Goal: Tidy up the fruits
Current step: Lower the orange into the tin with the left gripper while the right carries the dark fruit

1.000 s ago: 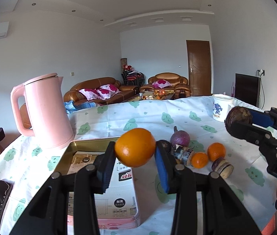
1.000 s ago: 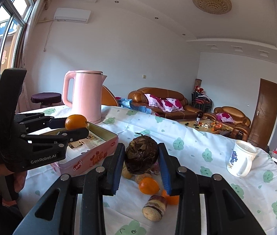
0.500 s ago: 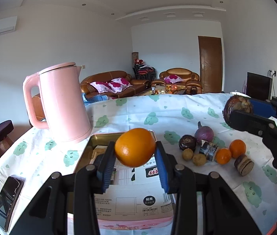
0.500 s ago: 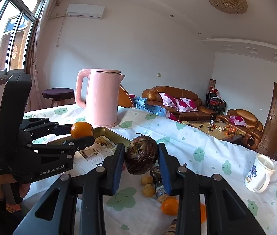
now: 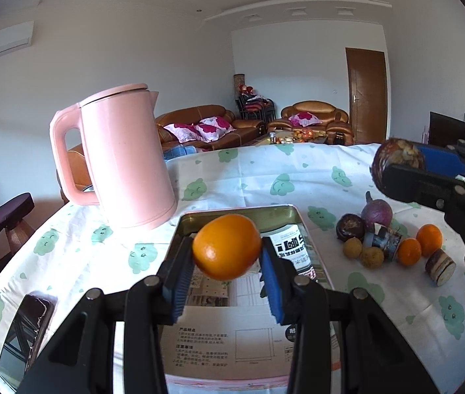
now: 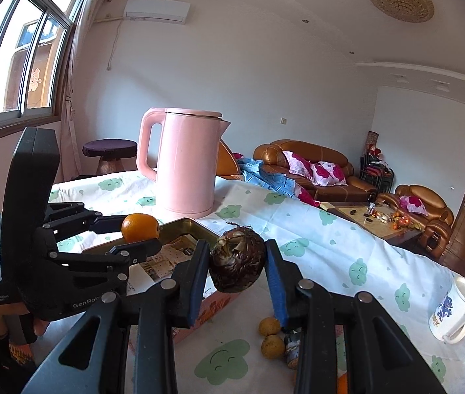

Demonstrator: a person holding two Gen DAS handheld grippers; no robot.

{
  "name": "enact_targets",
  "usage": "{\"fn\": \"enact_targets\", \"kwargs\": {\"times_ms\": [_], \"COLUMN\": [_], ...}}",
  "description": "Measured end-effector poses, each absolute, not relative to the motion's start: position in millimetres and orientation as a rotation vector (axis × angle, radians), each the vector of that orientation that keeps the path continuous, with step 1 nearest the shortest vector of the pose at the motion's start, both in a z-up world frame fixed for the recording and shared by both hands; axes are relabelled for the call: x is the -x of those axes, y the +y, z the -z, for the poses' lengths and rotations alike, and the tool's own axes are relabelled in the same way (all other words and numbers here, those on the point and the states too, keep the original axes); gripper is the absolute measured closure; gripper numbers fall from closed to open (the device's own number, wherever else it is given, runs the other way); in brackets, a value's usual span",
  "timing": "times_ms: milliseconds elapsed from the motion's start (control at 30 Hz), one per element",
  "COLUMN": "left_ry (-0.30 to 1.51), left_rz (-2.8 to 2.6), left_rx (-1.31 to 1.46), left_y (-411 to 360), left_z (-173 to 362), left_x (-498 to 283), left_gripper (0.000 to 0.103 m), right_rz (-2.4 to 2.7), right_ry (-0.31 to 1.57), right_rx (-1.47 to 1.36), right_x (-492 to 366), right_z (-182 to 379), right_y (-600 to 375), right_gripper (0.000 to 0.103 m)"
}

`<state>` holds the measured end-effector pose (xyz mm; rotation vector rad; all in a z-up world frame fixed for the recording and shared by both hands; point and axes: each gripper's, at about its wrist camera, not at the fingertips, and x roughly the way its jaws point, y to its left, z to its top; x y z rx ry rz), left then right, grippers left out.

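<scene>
L gripper [image 5: 227, 271] is clamped on an orange [image 5: 226, 246], blue pads tight on both sides, fruit held in the air over the near half of the tin [image 5: 293, 218]. The tin is an open metal box w/ printed paper inside, sitting toward the near-left part of the table [image 5: 249, 174]. A phone [image 5: 24, 335] lies at the near-left edge. R gripper [image 6: 237, 287] is squeezed onto a dark brown rough fruit [image 6: 237, 262], prob. a taro or similar, hard to tell, held above the table just right of the tin's corner. Under it on the cloth: two small yellowish fruits [image 6: 270, 336]. In the left view, a loose pile sits right of the tin: dark round fruit [image 5: 350, 227], purple bulb [image 5: 377, 211], two small oranges [image 5: 419, 244], a cut brown chunk [image 5: 440, 266]. Farther back a pink kettle [image 5: 127, 161] stands near the left edge, behind the tin. A white mug [image 6: 455, 310] sits toward the far-right edge. Beyond the table, brown sofas [image 6: 311, 170].
</scene>
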<state>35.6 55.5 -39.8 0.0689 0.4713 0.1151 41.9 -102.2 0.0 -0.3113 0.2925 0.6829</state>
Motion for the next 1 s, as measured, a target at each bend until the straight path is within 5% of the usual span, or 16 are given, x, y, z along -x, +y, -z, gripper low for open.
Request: {"fn": "enact_targets", "kwargs": {"times_ms": [1000], "left_ry": [0.630], "left_rz": [-0.159], "left_rx": [-0.135], "left_y": [92.1], "left_z": [63.4], "left_x": [-74.0], "left_gripper": [0.062], "right_rz": [-0.748], "right_ry": [0.478], "right_rx": [0.349], "right_x": [-88.9], "right_z": [43.4], "right_y": [-36.5], "right_gripper": [0.067]}}
